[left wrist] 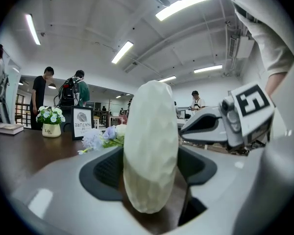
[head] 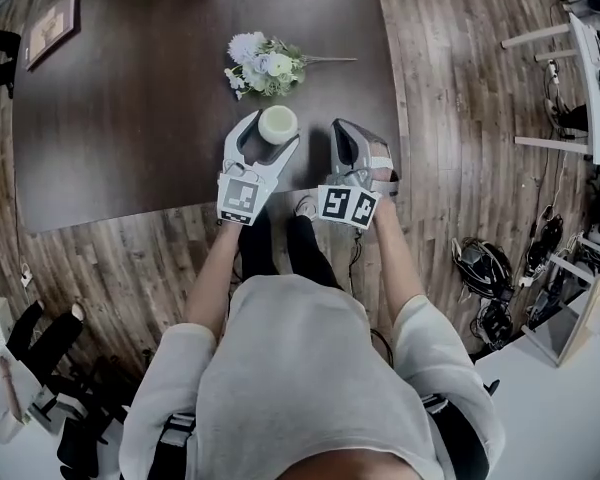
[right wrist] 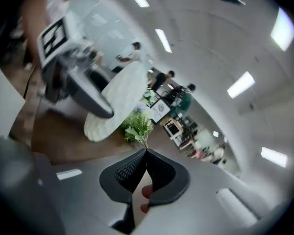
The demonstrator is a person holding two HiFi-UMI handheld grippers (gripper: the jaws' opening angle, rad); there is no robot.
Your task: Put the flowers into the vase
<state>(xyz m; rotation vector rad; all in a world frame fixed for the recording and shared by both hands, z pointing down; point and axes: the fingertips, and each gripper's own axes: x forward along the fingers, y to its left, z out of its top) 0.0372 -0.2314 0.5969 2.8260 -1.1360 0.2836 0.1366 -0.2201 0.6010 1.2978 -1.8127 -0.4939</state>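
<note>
Flowers (head: 265,65) lie on the worktop (head: 130,118) just beyond the vase (head: 277,122) our left claw (head: 271,132) clamps, while our right claw (head: 340,130) is closed and empty, so we judge a reach past could tip the vase or pinch blooms (head: 248,48) instead of the stem (head: 330,60).

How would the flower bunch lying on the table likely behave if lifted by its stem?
The flower bunch looks light, and its thin stem probably flexes. Blooms crowd one end, so it may tip head-down.
</note>
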